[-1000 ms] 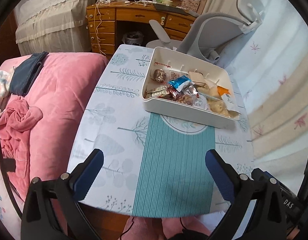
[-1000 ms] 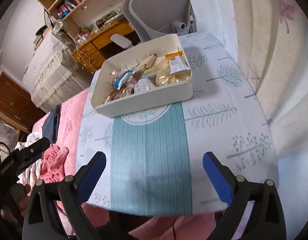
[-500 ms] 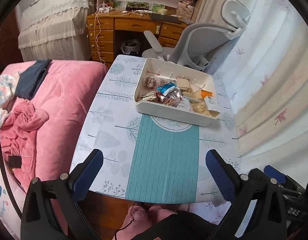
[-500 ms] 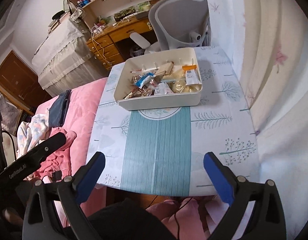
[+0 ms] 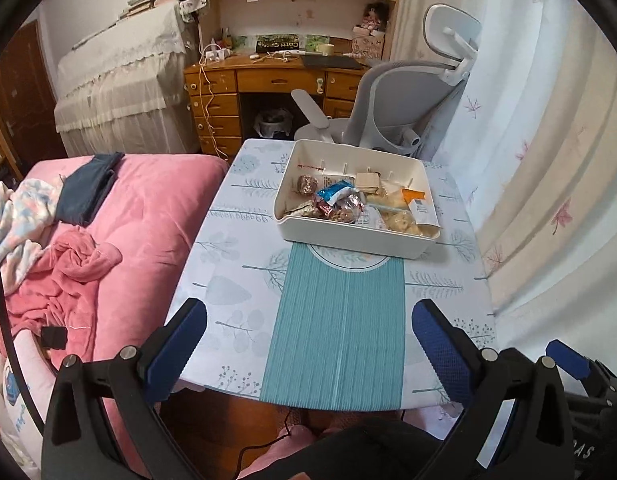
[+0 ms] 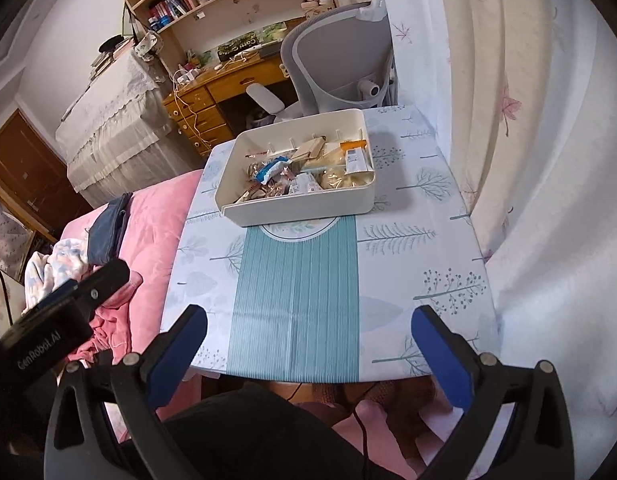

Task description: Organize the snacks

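A cream plastic bin (image 5: 348,242) stands at the far end of the small table (image 5: 236,280), filled with several wrapped snacks, among them a blue-and-white packet (image 5: 335,192). The bin shows in the right wrist view too (image 6: 304,210). My left gripper (image 5: 308,350) is open and empty, held high above the table's near edge. My right gripper (image 6: 308,350) is open and empty, also high over the near edge, to the right of the left one.
The table carries a tree-print cloth with a teal striped runner (image 5: 340,320). A pink bed (image 5: 120,216) with clothes lies to the left. A grey office chair (image 5: 404,108) and wooden desk (image 5: 268,80) stand behind. Curtains (image 5: 548,168) hang on the right.
Both grippers have pulled back and risen away from the bin. The table now looks smaller and its near edge is in view. Both stay open.
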### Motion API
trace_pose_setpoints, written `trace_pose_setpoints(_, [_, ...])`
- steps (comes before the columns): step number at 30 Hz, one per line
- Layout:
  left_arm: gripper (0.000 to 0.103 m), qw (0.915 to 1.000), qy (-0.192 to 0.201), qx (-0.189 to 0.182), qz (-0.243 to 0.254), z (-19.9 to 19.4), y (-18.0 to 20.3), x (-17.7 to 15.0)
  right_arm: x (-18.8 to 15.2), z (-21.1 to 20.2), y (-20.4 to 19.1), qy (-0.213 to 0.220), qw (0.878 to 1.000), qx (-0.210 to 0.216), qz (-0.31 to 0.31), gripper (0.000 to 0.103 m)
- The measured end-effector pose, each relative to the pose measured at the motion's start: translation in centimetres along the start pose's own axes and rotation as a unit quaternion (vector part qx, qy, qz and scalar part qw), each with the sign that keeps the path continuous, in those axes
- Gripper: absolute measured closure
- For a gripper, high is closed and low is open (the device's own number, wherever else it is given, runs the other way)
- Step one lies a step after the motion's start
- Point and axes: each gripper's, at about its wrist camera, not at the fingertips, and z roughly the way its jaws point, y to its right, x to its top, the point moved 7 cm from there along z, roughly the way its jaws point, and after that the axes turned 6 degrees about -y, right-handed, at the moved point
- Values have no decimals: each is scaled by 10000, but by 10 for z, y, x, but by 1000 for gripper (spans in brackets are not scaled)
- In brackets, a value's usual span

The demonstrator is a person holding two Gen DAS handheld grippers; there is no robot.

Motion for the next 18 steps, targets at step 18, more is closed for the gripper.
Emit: trace_pose_setpoints(18, [1, 9996, 34, 166, 210, 3, 16, 6, 2, 6, 11, -64, 9998, 158, 145, 0])
